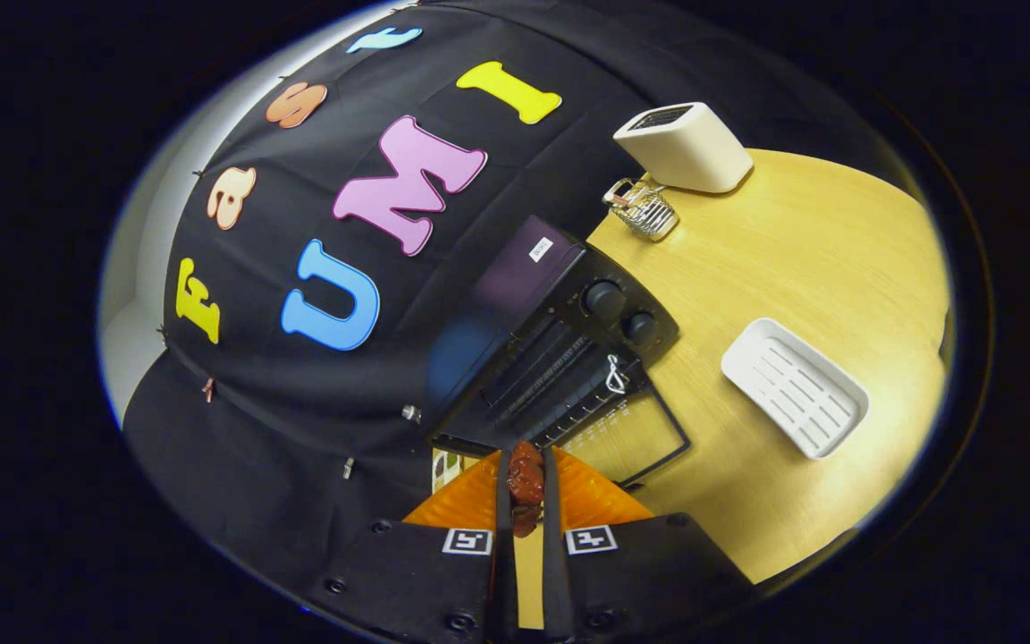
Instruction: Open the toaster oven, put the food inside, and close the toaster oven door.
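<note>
Big yellow wooden table (819, 259). Black toaster oven (569, 349) on it, door (636, 438) dropped open. Beside it, white tray (794, 386); farther off, white toaster (685, 146) and little wire basket (645, 210). Gripper (526, 465) squeezed tight on brown food (525, 478), just before the open door.

Black screw-studded tongs (526, 474) body with two square coded markers

White toaster (685, 146), wire basket (643, 208), ridged tray (794, 387)

Bright, even light; heavy fisheye warp (edges perhaps slightly soft).
</note>
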`<action>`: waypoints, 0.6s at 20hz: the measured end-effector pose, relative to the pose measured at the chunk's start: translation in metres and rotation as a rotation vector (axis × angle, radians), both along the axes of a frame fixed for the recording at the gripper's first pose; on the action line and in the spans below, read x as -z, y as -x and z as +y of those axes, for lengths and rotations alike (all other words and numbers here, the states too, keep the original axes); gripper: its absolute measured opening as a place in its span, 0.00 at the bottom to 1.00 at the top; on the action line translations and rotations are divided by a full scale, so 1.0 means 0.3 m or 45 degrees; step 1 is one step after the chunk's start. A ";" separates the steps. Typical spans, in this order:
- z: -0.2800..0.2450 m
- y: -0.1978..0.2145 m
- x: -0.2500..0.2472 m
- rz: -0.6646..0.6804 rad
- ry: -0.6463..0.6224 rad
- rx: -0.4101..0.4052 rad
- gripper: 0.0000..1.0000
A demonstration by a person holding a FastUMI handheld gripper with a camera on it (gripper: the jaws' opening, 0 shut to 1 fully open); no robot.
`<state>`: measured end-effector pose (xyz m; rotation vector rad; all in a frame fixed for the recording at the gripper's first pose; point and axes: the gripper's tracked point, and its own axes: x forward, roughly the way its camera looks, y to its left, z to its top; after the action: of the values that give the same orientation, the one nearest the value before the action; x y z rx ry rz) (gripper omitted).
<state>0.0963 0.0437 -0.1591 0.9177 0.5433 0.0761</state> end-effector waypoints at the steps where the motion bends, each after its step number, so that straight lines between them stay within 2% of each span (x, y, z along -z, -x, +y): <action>1: 0.023 -0.025 0.008 -0.010 -0.006 0.019 0.15; 7: 0.066 -0.247 0.113 -0.058 -0.033 0.186 0.15; 10: 0.064 -0.327 0.196 -0.054 -0.106 0.295 0.15; 12: 0.074 -0.365 0.253 -0.045 -0.152 0.333 0.15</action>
<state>0.2058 0.0659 -0.2351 1.0951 0.3853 -0.1125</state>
